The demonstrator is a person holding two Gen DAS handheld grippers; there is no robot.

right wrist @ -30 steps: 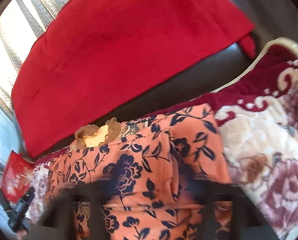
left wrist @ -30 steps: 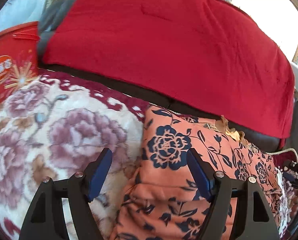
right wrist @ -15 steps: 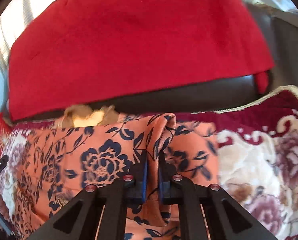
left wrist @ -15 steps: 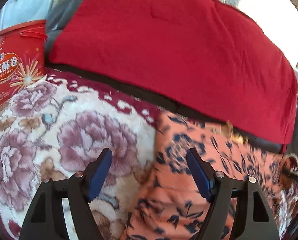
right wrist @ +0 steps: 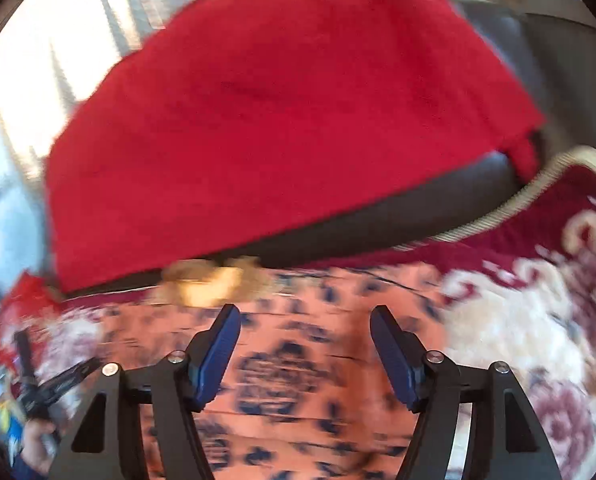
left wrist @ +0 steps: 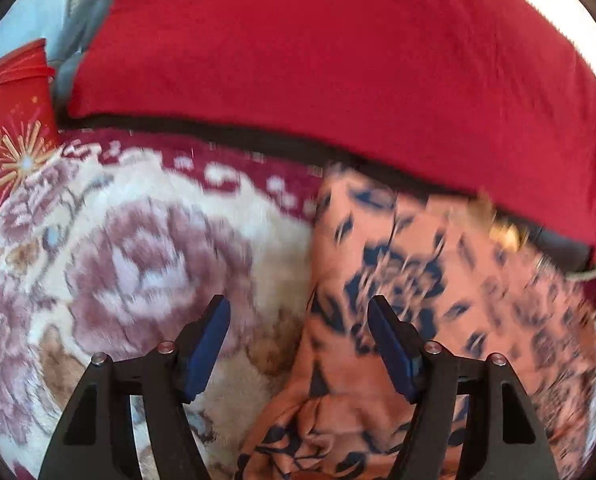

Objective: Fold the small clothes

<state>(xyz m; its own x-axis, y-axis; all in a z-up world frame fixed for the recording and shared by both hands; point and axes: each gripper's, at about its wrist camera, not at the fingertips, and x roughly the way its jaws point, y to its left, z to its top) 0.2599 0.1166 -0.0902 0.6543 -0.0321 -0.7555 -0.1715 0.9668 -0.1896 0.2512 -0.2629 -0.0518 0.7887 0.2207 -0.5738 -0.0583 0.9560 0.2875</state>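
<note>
Both claws agape over garment

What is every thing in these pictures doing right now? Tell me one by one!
Left gripper: open, holding nothing.
Right gripper: open, holding nothing.
Orange garment with dark blue flowers: lying on the blanket, rumpled, not gripped.
Cream and maroon flowered plush blanket: spread flat.
Red fleece blanket: draped over the backrest.
Red snack box: standing upright.

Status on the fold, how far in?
Early. The orange floral garment lies on the flowered blanket, bunched near the left gripper. Nothing in hand: left gripper and right gripper both open. No neat fold shows; blur hides detail. Folding remains.
</note>
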